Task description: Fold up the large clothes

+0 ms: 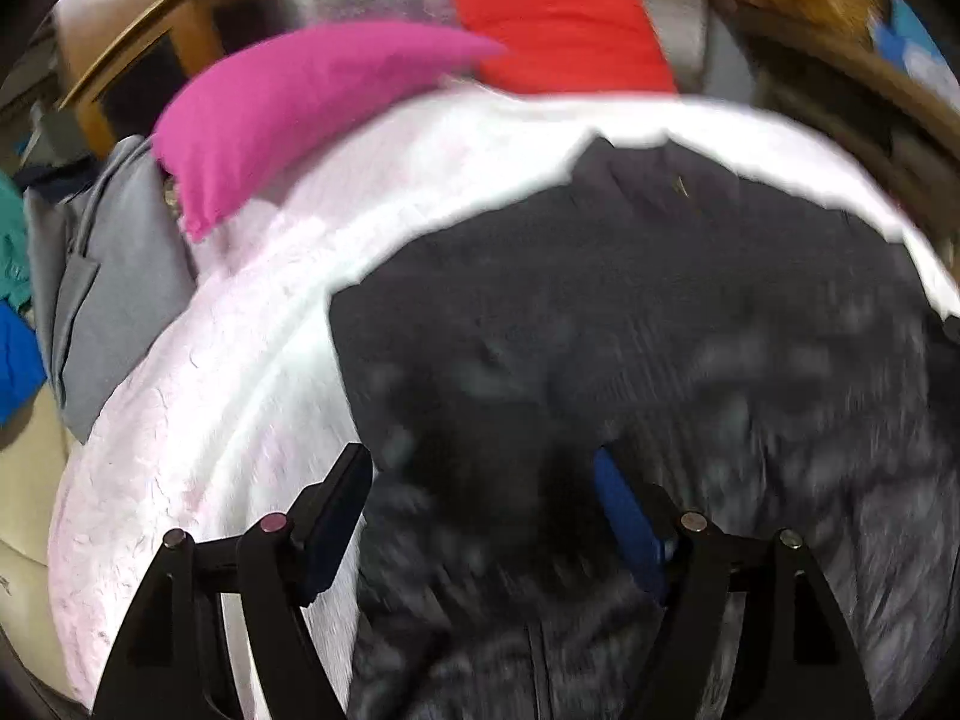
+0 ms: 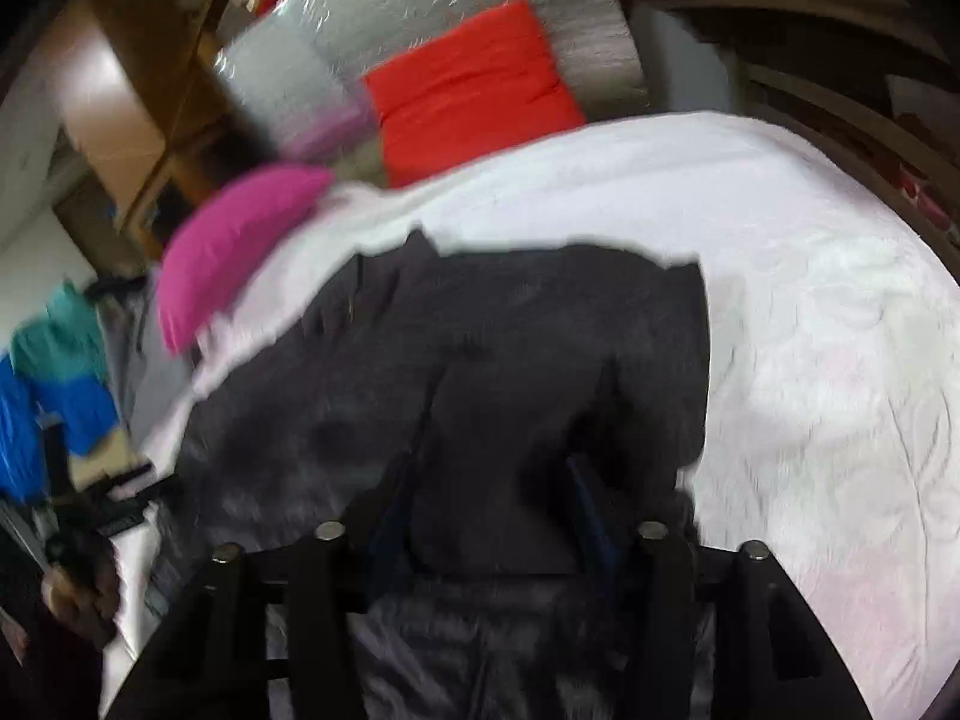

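Note:
A large dark grey garment (image 1: 630,312) lies spread on a bed covered with a white, faintly pink blanket (image 1: 240,372). My left gripper (image 1: 480,486) hovers over the garment's near left part. It is open, its jaws wide apart with only flat cloth below them. In the right wrist view the same garment (image 2: 510,372) runs from the middle to the bottom edge. My right gripper (image 2: 486,516) sits low over it, jaws apart, with a fold of the dark cloth between the fingers. The picture is blurred and shows no pinch.
A magenta pillow (image 1: 288,114) and a red pillow (image 1: 564,30) lie at the head of the bed. Grey, teal and blue clothes (image 1: 102,300) are heaped at the left edge. A person's hand (image 2: 78,594) holds the other gripper at lower left. Wooden furniture (image 1: 840,60) stands at the right.

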`<state>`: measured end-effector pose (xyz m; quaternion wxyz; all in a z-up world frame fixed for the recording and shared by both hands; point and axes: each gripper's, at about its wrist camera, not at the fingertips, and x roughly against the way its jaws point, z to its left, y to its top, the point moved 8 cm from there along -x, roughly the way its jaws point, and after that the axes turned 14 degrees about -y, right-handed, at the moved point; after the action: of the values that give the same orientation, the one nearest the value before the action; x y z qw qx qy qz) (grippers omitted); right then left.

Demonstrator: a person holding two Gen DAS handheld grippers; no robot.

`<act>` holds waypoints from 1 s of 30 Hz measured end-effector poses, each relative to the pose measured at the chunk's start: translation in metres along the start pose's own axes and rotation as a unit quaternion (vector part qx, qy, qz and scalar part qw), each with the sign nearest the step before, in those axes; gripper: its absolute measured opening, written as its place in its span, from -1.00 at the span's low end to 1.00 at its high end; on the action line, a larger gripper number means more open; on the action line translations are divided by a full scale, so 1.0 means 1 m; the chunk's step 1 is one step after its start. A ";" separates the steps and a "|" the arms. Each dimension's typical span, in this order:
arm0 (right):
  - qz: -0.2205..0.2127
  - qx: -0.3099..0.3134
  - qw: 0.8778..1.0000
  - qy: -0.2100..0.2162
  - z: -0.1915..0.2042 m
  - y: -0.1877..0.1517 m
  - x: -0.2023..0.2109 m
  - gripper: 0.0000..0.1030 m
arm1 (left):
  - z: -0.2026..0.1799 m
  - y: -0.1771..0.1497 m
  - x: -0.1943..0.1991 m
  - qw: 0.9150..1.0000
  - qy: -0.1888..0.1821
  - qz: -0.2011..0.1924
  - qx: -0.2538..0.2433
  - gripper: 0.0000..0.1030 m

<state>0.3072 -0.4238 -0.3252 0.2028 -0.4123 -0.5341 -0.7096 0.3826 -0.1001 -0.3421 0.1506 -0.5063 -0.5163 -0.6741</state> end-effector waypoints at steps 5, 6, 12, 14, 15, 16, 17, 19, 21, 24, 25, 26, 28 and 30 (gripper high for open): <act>-0.010 -0.023 1.000 0.017 -0.001 -0.005 0.026 0.16 | -0.007 -0.026 -0.004 0.999 0.008 0.040 0.007 0.50; -0.019 -0.026 0.999 0.026 -0.004 -0.006 0.038 0.17 | -0.011 -0.028 0.008 0.999 -0.002 0.033 0.013 0.49; -0.044 -0.014 0.998 0.037 -0.036 -0.037 0.101 0.27 | -0.015 -0.054 0.073 1.000 -0.009 -0.026 -0.009 0.50; -0.032 -0.020 0.999 0.035 -0.045 -0.056 0.108 0.27 | -0.016 -0.075 0.091 0.999 -0.015 -0.034 -0.009 0.50; -0.023 -0.028 0.999 0.037 -0.054 -0.070 0.114 0.28 | -0.015 -0.089 0.100 0.999 -0.019 -0.037 -0.006 0.49; -0.020 -0.033 0.999 0.038 -0.060 -0.077 0.118 0.28 | -0.013 -0.104 0.110 0.999 -0.019 -0.039 -0.002 0.49; -0.016 -0.041 0.998 0.042 -0.067 -0.090 0.123 0.28 | -0.008 -0.107 0.112 0.999 -0.019 -0.039 0.001 0.49; -0.010 -0.051 0.998 0.044 -0.077 -0.107 0.124 0.32 | -0.005 -0.122 0.123 0.999 -0.015 -0.038 0.007 0.49; -0.001 -0.062 0.997 0.046 -0.087 -0.129 0.130 0.36 | -0.002 -0.144 0.135 0.999 -0.006 -0.037 0.012 0.50; 0.006 -0.076 0.996 0.055 -0.095 -0.152 0.130 0.36 | 0.002 -0.169 0.140 0.999 -0.012 -0.028 0.019 0.50; 0.006 -0.081 0.995 0.060 -0.096 -0.155 0.129 0.36 | 0.002 -0.177 0.143 0.999 -0.012 -0.026 0.022 0.50; 0.004 -0.086 0.994 0.069 -0.097 -0.161 0.131 0.36 | 0.001 -0.187 0.145 0.999 -0.014 -0.023 0.024 0.50; 0.005 -0.089 0.994 0.066 -0.099 -0.167 0.130 0.36 | -0.002 -0.205 0.144 0.999 -0.021 -0.009 0.033 0.50; 0.017 -0.102 0.993 0.064 -0.104 -0.171 0.125 0.36 | 0.000 -0.218 0.137 0.999 -0.017 0.007 0.049 0.50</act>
<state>0.0721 -0.4418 -0.3357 0.2059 -0.3938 -0.4379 -0.7815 0.1639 0.0360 -0.3453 0.1710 -0.5139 -0.5472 -0.6382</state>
